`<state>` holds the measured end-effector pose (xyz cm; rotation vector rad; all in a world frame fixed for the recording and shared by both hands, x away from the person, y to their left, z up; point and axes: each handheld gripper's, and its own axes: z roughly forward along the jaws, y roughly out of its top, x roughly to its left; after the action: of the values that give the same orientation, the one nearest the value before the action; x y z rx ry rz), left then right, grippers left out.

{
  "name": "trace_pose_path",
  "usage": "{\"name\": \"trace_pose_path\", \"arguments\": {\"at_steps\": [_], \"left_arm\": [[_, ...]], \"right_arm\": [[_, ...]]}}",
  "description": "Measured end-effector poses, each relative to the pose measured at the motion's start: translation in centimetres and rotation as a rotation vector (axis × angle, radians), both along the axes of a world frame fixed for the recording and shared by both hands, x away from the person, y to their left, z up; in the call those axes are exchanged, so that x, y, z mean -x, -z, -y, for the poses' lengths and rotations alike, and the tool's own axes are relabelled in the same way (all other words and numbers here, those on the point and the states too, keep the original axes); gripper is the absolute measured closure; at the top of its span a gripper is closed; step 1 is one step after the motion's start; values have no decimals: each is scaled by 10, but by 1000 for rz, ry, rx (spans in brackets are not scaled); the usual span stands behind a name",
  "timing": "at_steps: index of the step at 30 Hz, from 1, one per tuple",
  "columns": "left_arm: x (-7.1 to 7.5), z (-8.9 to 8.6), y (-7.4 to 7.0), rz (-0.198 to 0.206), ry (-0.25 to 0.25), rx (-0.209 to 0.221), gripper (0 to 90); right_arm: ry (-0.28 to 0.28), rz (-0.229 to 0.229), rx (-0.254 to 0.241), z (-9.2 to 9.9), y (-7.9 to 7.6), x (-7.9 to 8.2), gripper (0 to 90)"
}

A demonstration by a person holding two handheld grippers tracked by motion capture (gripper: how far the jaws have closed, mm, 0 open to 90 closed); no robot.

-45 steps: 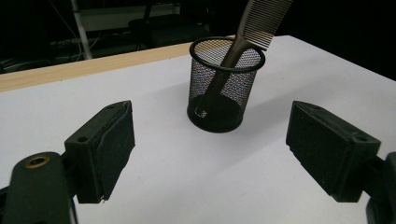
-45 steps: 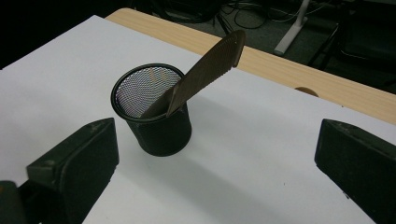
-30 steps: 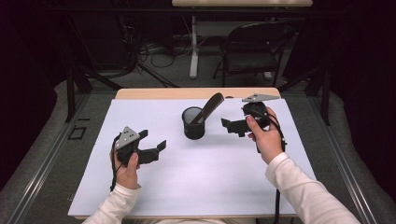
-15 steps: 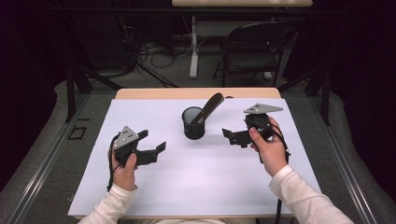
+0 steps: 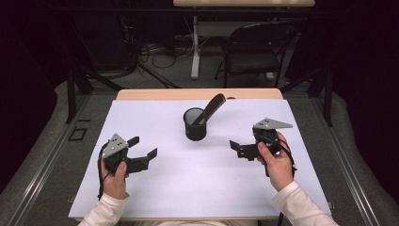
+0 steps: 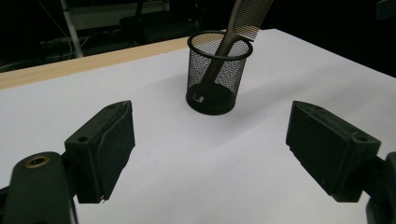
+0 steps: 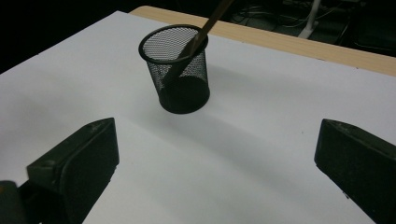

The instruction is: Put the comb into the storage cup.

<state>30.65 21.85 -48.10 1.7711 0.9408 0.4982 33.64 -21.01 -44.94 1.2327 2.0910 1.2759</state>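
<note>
Mesh cup (image 6: 215,74) holds comb (image 6: 232,31), top cut off; left gripper (image 5: 141,153), right gripper (image 5: 238,149) jaws released.

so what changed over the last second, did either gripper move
The right gripper drew back from beside the mesh cup toward the person and down the table, jaws open and empty. The left gripper stayed where it was, open. The comb stayed leaning in the cup, and the cup did not shift.
</note>
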Motion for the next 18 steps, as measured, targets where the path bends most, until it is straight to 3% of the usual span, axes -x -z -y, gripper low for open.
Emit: {"name": "trace_pose_path", "arguments": {"at_steps": [3, 10, 18], "left_arm": [[3, -2, 3, -1, 3, 2, 157], [7, -6, 10, -4, 2, -12, 157], [8, -13, 13, 6, -14, -5, 157]], "right_arm": [[9, -4, -21, 5, 7, 5, 0], [18, 14, 8, 9, 20, 19, 0], [38, 11, -8, 15, 36, 28, 0]]}}
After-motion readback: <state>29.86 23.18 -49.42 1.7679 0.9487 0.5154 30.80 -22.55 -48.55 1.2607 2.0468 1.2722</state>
